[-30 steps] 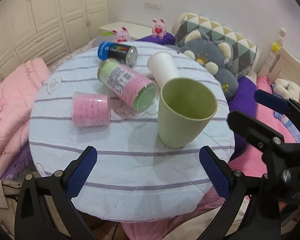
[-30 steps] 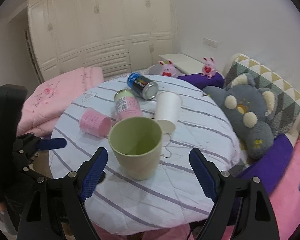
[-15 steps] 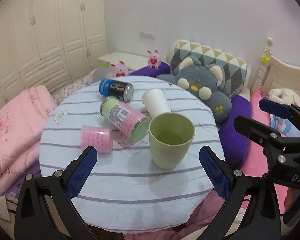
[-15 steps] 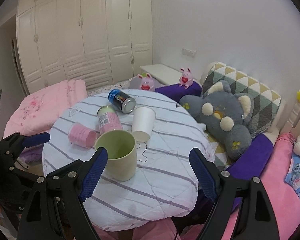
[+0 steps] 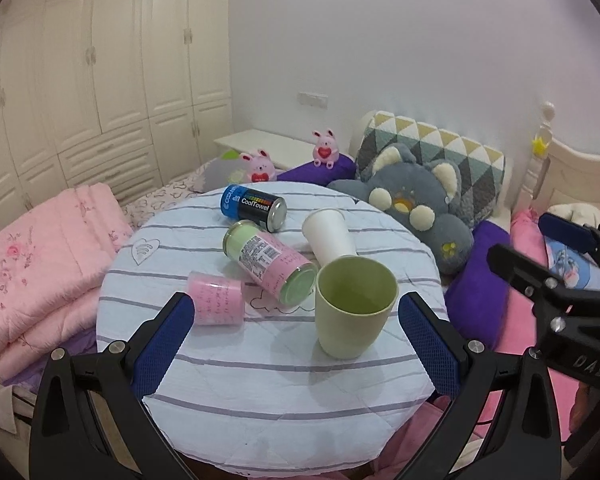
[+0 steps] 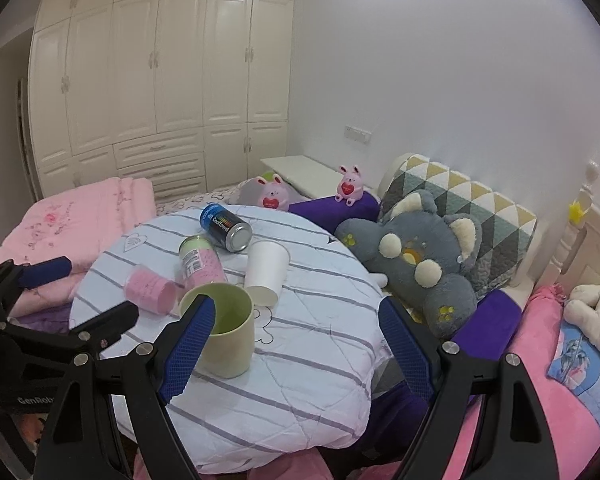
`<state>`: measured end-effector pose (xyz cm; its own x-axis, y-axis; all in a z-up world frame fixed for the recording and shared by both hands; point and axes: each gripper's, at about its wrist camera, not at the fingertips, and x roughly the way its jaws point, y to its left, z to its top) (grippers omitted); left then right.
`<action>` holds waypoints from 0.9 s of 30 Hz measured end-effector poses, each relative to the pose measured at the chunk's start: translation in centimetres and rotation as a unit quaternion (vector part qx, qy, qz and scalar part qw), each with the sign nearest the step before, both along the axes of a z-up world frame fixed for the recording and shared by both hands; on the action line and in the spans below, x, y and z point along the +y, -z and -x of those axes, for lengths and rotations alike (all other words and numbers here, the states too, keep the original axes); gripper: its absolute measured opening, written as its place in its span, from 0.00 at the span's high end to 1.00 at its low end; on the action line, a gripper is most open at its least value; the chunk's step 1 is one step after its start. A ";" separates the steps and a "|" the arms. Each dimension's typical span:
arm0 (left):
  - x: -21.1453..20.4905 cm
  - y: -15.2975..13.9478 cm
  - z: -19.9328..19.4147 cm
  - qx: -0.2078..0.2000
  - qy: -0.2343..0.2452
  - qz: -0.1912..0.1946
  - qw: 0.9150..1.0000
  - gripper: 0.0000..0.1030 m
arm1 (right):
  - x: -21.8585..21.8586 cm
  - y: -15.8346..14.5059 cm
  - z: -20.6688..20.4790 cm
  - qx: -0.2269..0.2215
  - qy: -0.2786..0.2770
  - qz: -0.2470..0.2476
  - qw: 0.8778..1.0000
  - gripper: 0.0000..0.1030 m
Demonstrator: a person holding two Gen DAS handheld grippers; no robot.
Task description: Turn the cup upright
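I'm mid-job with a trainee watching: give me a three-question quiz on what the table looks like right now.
1. True or false: the green cup stands upright with its mouth facing up.
2. Which item lies on its side next to the black CoolTowel can?
A. the pink-labelled canister
B. a glass bottle
C. a spoon
3. Fill in: the white paper cup rests mouth-______ on the striped tablecloth.

Key:
1. True. Neither the left gripper nor the right gripper holds it; both sets of jaws are spread wide.
2. A
3. down
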<state>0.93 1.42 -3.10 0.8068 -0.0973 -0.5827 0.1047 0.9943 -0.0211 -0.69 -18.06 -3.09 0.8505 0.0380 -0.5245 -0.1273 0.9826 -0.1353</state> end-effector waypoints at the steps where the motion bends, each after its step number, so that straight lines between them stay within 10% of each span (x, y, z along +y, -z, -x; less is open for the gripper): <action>1: 0.2 0.0 0.0 0.000 -0.003 0.001 1.000 0.00 | 0.2 0.1 0.0 -0.001 -0.001 0.006 1.000 0.17; 27: 0.8 -0.5 1.4 -0.079 -0.010 0.005 0.997 0.00 | 1.2 -0.4 0.8 -0.058 0.002 0.013 0.998 0.17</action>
<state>-0.46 2.26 -2.61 0.8905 -0.0848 -0.4470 0.0867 0.9961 -0.0163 -1.50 -16.82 -2.69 0.9061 0.0223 -0.4224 -0.1050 0.9792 -0.1737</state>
